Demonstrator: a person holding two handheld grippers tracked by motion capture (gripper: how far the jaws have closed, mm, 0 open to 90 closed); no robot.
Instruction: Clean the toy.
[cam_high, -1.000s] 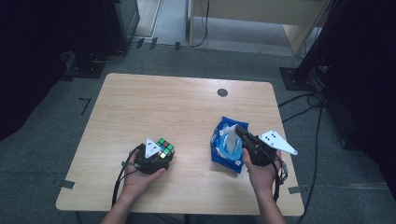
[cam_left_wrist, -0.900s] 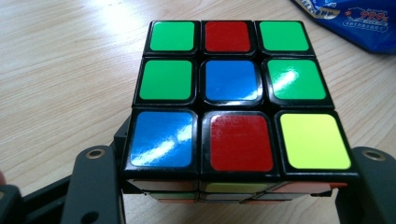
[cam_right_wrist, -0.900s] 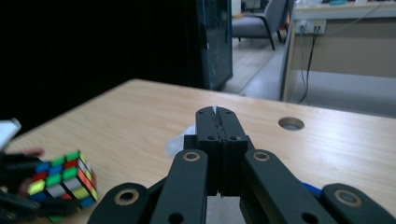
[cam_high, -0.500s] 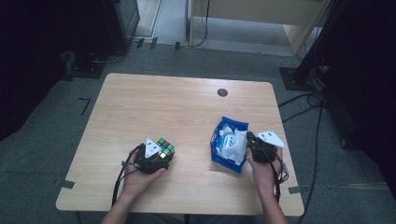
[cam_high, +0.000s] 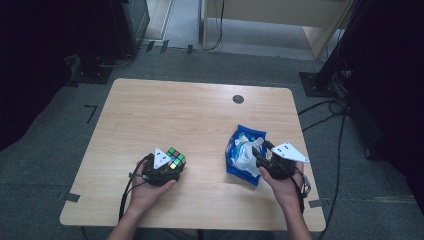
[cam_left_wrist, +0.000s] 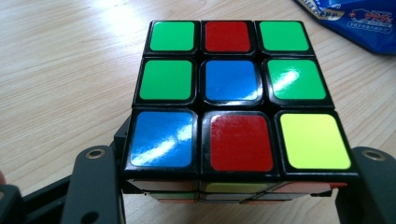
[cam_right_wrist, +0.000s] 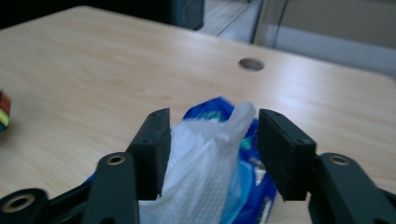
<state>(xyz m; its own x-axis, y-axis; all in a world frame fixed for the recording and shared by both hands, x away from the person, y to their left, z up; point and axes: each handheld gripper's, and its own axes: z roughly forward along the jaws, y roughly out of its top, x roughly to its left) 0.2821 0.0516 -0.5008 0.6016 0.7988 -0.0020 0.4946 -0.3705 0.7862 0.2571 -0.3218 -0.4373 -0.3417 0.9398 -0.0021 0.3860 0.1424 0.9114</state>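
Gripping the puzzle cube (cam_high: 175, 159) tight, the left gripper (cam_high: 172, 167) sits near the front of the wooden table (cam_high: 190, 115), on the left side. Its two black jaws press on the cube's two sides, and the cube rests on the table with green, red, blue and yellow squares facing up. Farther right lies a blue packet (cam_high: 243, 152), flat on the table, with a white wipe (cam_right_wrist: 205, 154) sticking up out of it. Over at the right, the right gripper (cam_high: 260, 156) is at the packet. Its jaws have just been opening, and they now stand part way apart with the white wipe between them, against the left jaw and clear of the right one.
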